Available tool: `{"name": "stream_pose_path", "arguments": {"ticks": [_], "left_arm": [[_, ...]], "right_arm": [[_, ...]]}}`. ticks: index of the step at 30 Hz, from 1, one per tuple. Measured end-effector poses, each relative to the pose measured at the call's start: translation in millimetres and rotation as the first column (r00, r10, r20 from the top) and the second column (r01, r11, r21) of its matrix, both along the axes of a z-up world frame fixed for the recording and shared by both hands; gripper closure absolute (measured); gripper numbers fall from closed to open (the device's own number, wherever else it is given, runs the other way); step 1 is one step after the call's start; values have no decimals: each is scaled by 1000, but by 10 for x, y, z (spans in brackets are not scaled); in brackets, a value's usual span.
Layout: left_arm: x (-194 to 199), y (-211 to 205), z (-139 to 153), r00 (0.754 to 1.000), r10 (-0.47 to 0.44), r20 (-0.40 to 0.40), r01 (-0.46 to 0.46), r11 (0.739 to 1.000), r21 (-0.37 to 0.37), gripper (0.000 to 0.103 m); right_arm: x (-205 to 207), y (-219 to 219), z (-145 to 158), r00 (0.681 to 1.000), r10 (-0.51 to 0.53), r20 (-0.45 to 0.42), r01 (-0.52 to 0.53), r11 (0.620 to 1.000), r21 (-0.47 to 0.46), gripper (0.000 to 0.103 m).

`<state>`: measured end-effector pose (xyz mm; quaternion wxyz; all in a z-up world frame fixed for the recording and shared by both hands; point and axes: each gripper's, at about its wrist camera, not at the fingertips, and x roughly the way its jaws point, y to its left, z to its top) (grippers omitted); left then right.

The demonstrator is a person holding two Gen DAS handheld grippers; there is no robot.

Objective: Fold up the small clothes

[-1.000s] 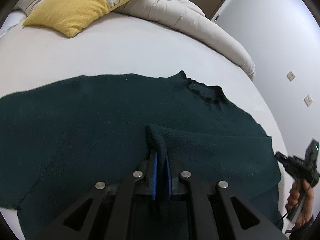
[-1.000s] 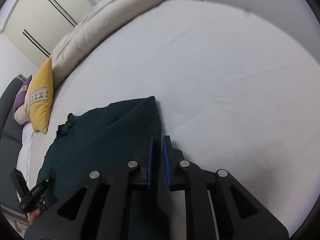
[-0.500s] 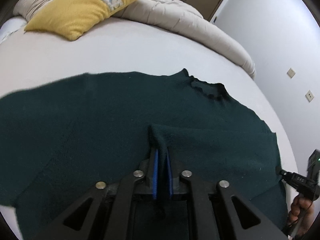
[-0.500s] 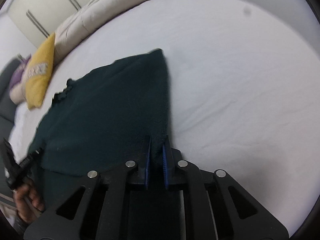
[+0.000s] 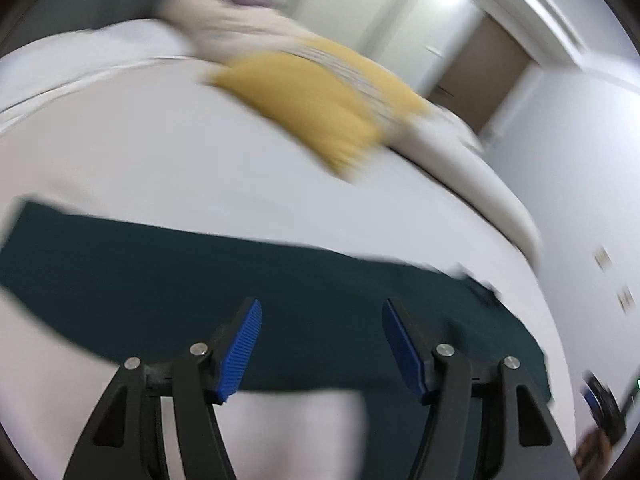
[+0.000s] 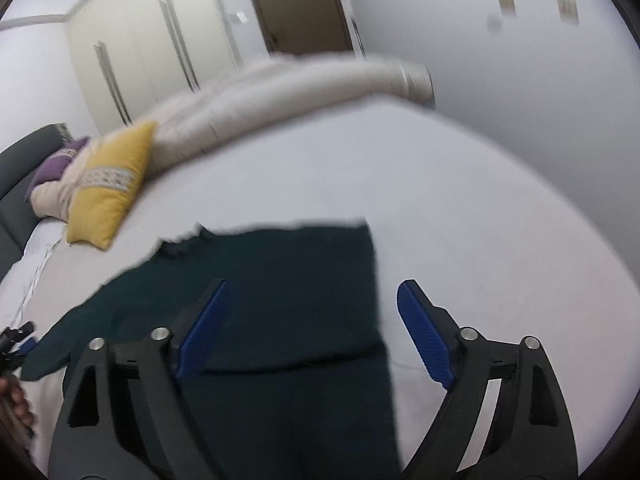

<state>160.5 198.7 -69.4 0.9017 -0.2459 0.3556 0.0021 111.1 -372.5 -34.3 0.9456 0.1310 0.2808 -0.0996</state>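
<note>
A dark green knitted sweater (image 5: 248, 280) lies flat on the white bed (image 5: 140, 152), one sleeve stretched out to the left. In the right wrist view the sweater (image 6: 280, 288) shows a folded-over right side with a straight edge and its collar at the upper left. My left gripper (image 5: 320, 346) is open and empty above the sweater's near edge. My right gripper (image 6: 312, 332) is open and empty above the folded part. Both views are motion-blurred.
A yellow pillow (image 5: 320, 108) and a rolled beige duvet (image 5: 480, 176) lie at the bed's far side, with a purple cushion (image 6: 56, 164) by the dark headboard. A white wardrobe (image 6: 152, 44) and brown door (image 6: 300, 4) stand behind. A wall runs along the right.
Both grippers have let go of the sweater and opened wide. They have lifted and tilted up, so more of the room shows. The folded sweater part now lies flat.
</note>
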Motion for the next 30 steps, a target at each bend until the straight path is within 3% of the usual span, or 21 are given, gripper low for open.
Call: {"name": "stream_pose_path", "arguments": {"ticks": [2,4,8,11,15,16,18,19,25,30], "left_arm": [[-182,665,-86,987,155,-36,-156,988,-8,34],[-372,1230,-183,957,281,-74,-283,959,-13,33],[-533,1817,-417,910,387,-147,-384,922,51,26],[-558,2054,-587,899,400,-178,-400,916,38,27],[-461,1993,-577,907,381,-179,-375,925,69,30],[-406,1995,-577,910,371,-185,-366,929,61,49],[-299,2009,-579,911,358,-206,-357,933,43,76],[-264,2018,-565,915,344,-209,-348,937,21,81],[-243,1694,-269,946,291,-147,-291,956,16,87],[-34,747,235,992,119,-41,-119,993,2,88]], "right_arm": [[-49,232,112,998,44,51,-42,999,-29,13],[-69,401,196,995,73,71,-71,997,-32,13],[-49,631,276,991,111,69,-111,994,6,13],[10,758,260,990,132,40,-134,988,71,13],[-13,907,240,987,161,22,-162,982,93,13],[-139,856,226,986,168,19,-169,981,97,13],[-155,904,190,983,182,11,-182,978,105,13],[-150,921,170,983,185,11,-185,977,110,13],[-211,756,46,987,162,-6,-159,975,157,19],[-318,586,-65,990,142,-18,-136,972,191,20]]}}
